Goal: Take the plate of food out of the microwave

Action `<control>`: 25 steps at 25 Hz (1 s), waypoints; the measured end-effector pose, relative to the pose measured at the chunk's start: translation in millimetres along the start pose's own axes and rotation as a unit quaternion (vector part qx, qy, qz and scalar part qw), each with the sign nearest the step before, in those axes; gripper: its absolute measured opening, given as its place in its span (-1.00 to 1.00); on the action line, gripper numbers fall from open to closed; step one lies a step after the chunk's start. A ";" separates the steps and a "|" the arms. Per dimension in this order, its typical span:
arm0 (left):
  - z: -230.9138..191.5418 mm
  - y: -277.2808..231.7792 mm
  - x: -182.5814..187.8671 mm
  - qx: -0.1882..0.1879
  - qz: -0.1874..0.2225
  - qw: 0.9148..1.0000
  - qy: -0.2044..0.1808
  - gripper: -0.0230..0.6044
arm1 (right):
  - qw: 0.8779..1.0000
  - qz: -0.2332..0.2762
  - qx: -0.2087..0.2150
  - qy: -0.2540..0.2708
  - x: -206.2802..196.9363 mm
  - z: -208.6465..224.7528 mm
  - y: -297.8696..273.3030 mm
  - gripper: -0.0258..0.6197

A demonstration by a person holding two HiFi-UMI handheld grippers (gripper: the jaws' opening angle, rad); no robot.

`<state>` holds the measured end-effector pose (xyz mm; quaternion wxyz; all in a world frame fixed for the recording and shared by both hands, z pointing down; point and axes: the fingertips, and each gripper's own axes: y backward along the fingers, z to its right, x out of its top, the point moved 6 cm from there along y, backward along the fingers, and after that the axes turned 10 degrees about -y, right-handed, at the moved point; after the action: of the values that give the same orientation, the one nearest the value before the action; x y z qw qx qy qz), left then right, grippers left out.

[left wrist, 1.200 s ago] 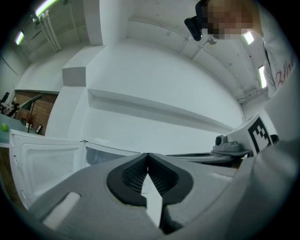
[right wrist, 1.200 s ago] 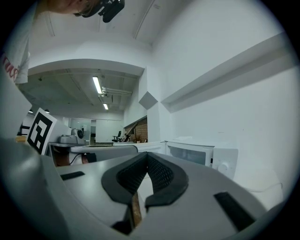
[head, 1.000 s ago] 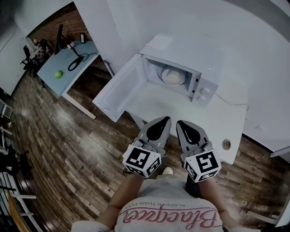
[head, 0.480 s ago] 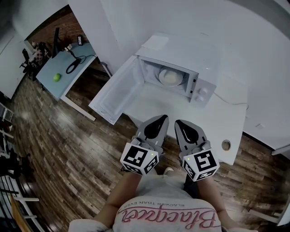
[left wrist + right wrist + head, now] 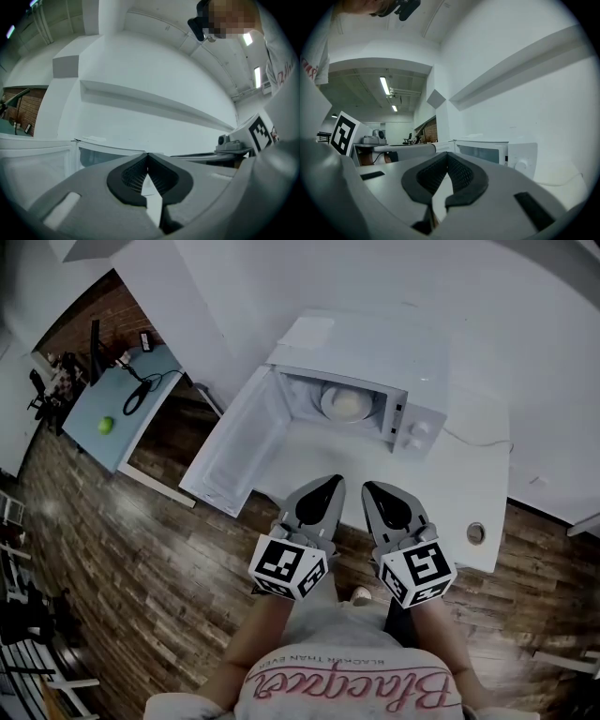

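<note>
- On the white table (image 5: pixel 469 488), in the head view, the microwave (image 5: pixel 375 348) stands with its door (image 5: pixel 230 451) swung wide open to the left.
- The plate of food (image 5: pixel 344 404) sits inside the microwave's cavity, a pale mound on a round white plate.
- Both grippers hang in front of the table's near edge, side by side and well short of the microwave. The left gripper (image 5: pixel 330 482) and the right gripper (image 5: pixel 375 488) each have their jaws pressed together, and neither touches the plate.
- Each gripper's marker cube (image 5: pixel 288 566) faces up toward the camera, above the person's shirt (image 5: pixel 347 681).
- Off to the left, on the wooden floor (image 5: pixel 122 559), stands a blue desk (image 5: pixel 127 409) with a small green ball (image 5: pixel 105 426) on it.
- In the left gripper view, the left gripper (image 5: pixel 147 154) has its two dark pads meeting at the tips, with nothing between them.
- Beyond those pads the open microwave (image 5: pixel 103 152) shows against the white wall, its door (image 5: pixel 33 161) at the left. The plate cannot be made out from here.
- The right gripper (image 5: pixel 260 133) appears at the right edge.
- In the right gripper view, the right gripper (image 5: pixel 447 154) has its jaws closed tip to tip and holds nothing.
- Ahead and to the right stands the microwave (image 5: pixel 487 151), its control knob (image 5: pixel 520 165) facing the camera. The left gripper (image 5: pixel 344 133) shows at the left.
</note>
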<state>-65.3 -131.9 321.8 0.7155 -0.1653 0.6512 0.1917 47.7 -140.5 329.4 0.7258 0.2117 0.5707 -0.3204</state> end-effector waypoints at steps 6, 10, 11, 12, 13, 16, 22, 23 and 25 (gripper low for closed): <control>-43.1 -18.7 -4.4 -0.013 0.009 1.000 0.005 -0.91 | 0.999 0.001 -0.030 -0.017 -2.2 6.1 -30.3 -0.89; -66.5 -30.9 -10.0 -0.029 0.007 0.999 0.012 -0.91 | 0.998 0.001 -0.053 -0.036 -2.4 10.6 -51.9 -0.89; -71.5 -33.9 -12.1 -0.033 0.006 0.999 0.014 -0.91 | 0.998 0.001 -0.059 -0.039 -2.6 11.6 -57.2 -0.89; -76.2 -37.1 -14.2 -0.038 0.006 0.999 0.016 -0.91 | 0.997 0.001 -0.064 -0.042 -2.8 12.9 -62.5 -0.89; -80.7 -40.5 -16.3 -0.043 0.006 0.999 0.017 -0.91 | 0.997 0.001 -0.070 -0.045 -3.1 14.4 -67.9 -0.89; -93.3 -49.5 -22.3 -0.059 0.005 0.998 0.016 -0.91 | 0.995 0.001 -0.081 -0.062 -5.1 17.3 -83.7 -0.89; -117.8 -69.6 -39.3 -0.092 -0.003 0.996 0.015 -0.91 | 0.990 -0.008 -0.101 -0.093 -13.8 21.7 -115.1 -0.88; -121.7 -73.5 -43.3 -0.098 -0.007 0.995 0.015 -0.91 | 0.990 -0.012 -0.106 -0.097 -15.9 22.6 -119.8 -0.88; -130.2 -81.0 -51.4 -0.109 -0.015 0.994 0.017 -0.91 | 0.988 -0.017 -0.119 -0.101 -19.7 24.5 -128.9 -0.88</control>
<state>-142.7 -268.9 359.2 0.6846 -0.2549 0.6362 0.2482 -29.3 -243.5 362.3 0.7941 0.0808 0.5322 -0.2822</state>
